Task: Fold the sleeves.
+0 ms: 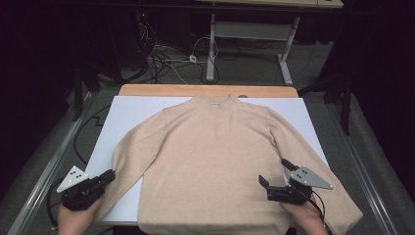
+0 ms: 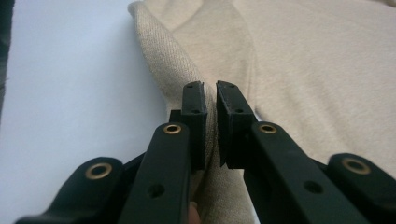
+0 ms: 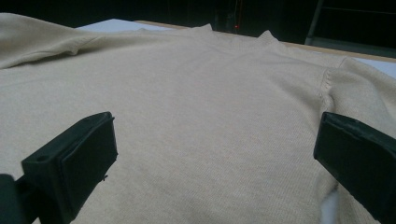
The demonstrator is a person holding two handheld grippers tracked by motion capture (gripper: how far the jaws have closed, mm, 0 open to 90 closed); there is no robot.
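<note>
The left tool (image 2: 211, 93) is pinched nearly closed on the cuff end of the sweater's (image 1: 210, 156) sleeve (image 2: 187, 70). The right tool (image 3: 215, 154) gapes wide above the sweater's lower body, gripping nothing. The sweater lies flat on the white counter (image 1: 127, 112).

A white sheet (image 1: 127, 115) covers most of the wooden tabletop (image 1: 147, 90), behind which a tangle of cables (image 1: 166, 61) lies on the grey floor (image 1: 254, 73) beside a white desk frame (image 1: 211, 46).
</note>
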